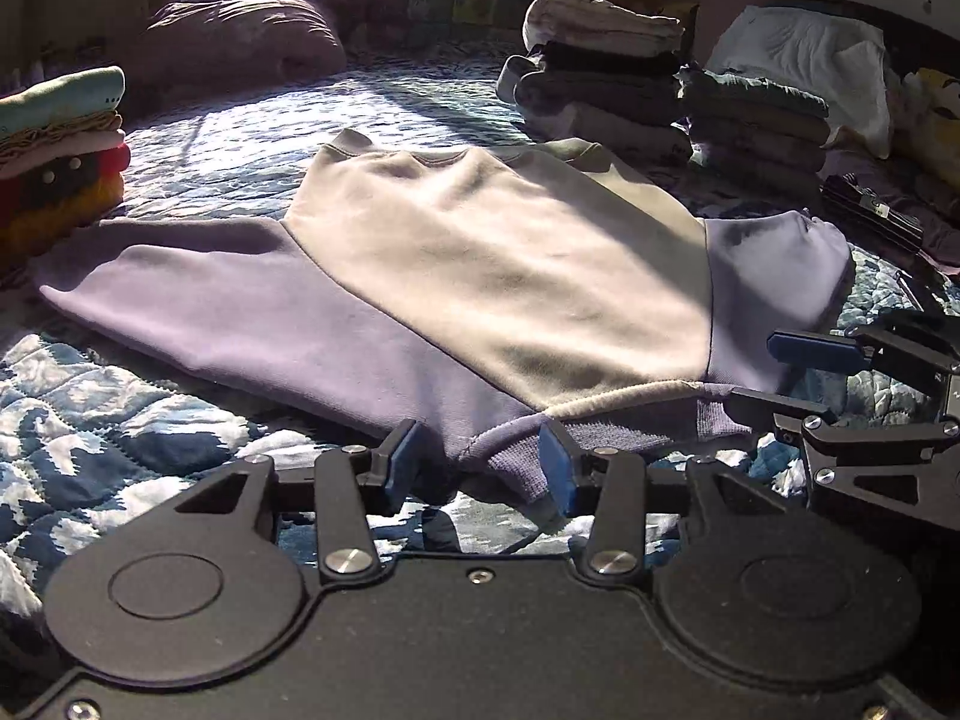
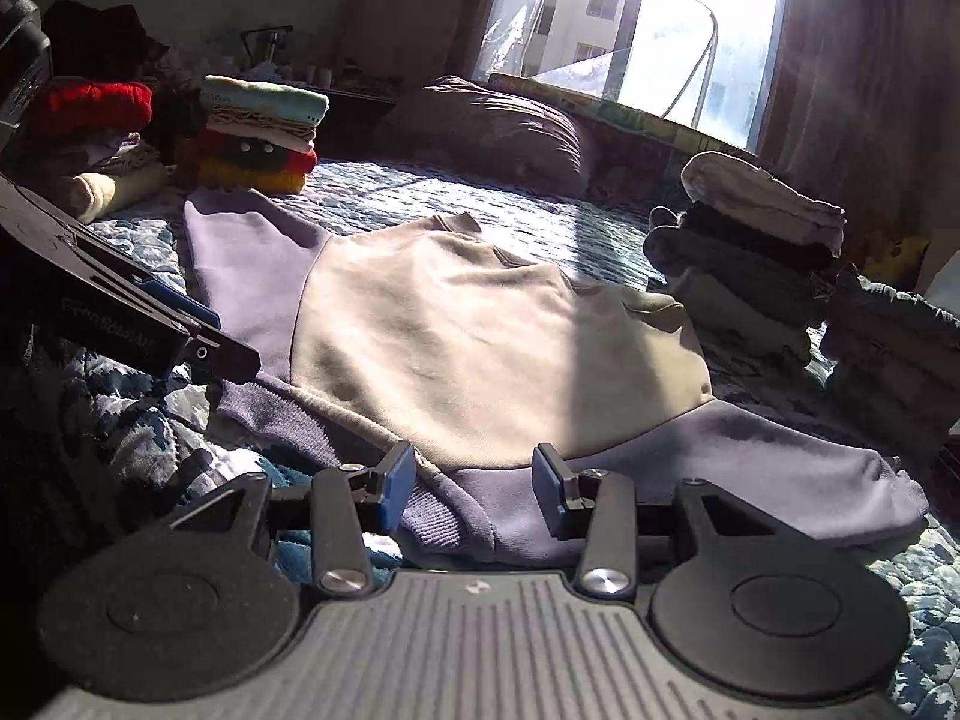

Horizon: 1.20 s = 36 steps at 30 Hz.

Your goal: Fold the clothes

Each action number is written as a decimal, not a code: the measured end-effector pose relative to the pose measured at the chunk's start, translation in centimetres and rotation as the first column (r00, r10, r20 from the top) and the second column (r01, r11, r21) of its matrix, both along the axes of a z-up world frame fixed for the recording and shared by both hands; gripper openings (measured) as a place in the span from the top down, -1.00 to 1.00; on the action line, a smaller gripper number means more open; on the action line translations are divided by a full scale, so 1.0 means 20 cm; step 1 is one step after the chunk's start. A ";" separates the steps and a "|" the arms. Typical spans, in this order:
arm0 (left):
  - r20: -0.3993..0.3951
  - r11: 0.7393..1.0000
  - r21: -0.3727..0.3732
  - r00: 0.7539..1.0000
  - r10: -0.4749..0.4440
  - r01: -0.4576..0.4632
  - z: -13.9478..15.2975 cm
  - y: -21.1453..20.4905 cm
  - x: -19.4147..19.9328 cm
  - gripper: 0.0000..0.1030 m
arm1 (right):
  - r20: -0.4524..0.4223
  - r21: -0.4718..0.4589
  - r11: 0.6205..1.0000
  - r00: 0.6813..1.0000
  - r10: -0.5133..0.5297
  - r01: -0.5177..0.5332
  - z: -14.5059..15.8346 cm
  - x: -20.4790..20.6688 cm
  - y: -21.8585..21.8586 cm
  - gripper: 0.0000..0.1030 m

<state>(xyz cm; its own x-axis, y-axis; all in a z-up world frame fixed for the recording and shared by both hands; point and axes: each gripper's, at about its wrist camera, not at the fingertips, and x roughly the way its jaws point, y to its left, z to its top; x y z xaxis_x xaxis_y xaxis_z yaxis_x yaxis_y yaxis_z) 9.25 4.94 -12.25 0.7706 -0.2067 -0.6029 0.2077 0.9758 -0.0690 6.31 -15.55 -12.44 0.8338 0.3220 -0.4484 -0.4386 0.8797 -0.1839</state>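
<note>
sweatshirt (image 1: 480,252) hem lies between parted fingers of both hand-held grippers (image 1: 477,468) (image 2: 474,489), ungripped.

Sunlit window (image 2: 630,30) behind a blue quilted bed (image 1: 120,408); dim walls.

A home bedroom: quilted bed (image 1: 180,138), pillow (image 2: 498,120), window (image 2: 636,18)

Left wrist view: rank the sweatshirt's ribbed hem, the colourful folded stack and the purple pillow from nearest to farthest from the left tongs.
1. Ribbed hem of the sweatshirt: directly ahead, between the open fingers of the left tongs.
2. Colourful folded stack: far left, mid-bed.
3. Purple pillow: back left, under the window.
</note>
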 end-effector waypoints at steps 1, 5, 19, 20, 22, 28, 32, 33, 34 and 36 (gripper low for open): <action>0.014 1.000 -0.009 1.000 0.005 -0.005 0.01 0.00 0.02 0.18 | 0.013 0.027 1.000 1.000 -0.010 0.009 0.01 0.02 -0.02 0.17; 0.001 1.000 -0.001 1.000 0.016 -0.016 -0.01 -0.03 0.14 0.18 | -0.051 0.045 0.999 0.998 -0.026 0.029 -0.04 0.13 -0.05 0.16; 0.023 0.997 -0.059 0.999 -0.040 0.041 0.19 -0.19 0.50 0.16 | -0.085 0.227 0.972 0.996 -0.035 0.054 -0.05 0.25 -0.27 0.15; 0.027 0.996 -0.064 0.998 -0.064 0.065 0.23 -0.25 0.59 0.18 | -0.079 0.235 0.971 0.997 -0.020 0.038 -0.05 0.27 -0.28 0.15; 0.036 0.991 -0.074 0.993 -0.110 0.113 0.30 -0.36 0.77 0.33 | -0.079 0.275 0.962 0.997 0.013 0.009 -0.05 0.27 -0.28 0.16; -0.037 0.989 -0.056 0.989 -0.141 0.138 0.28 -0.69 1.39 0.52 | -0.079 0.252 0.963 0.990 0.117 -0.093 -0.09 0.25 -0.17 0.18; -0.114 0.990 -0.047 0.984 -0.136 0.131 0.16 -0.86 1.68 0.60 | -0.137 0.237 0.965 0.980 0.145 -0.110 -0.13 0.27 -0.15 0.19; -0.132 0.991 -0.032 0.983 -0.131 0.128 0.13 -0.89 1.74 0.60 | -0.145 0.239 0.965 0.978 0.149 -0.111 -0.14 0.27 -0.16 0.19; -0.147 0.993 -0.008 0.982 -0.121 0.121 0.09 -0.93 1.79 0.60 | -0.151 0.244 0.963 0.977 0.154 -0.114 -0.14 0.27 -0.16 0.19; -0.210 0.993 -0.003 0.970 -0.119 0.121 0.00 -1.00 1.91 0.60 | -0.156 0.259 0.958 0.974 0.163 -0.119 -0.15 0.27 -0.18 0.18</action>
<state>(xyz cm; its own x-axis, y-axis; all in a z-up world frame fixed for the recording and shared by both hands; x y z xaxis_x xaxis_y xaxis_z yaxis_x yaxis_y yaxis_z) 47.43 -14.97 -12.32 0.5970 -0.2831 -0.7507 0.3048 0.9455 -0.1142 11.63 -19.22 -15.39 0.6878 0.5498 -0.4739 -0.5674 0.8145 0.1214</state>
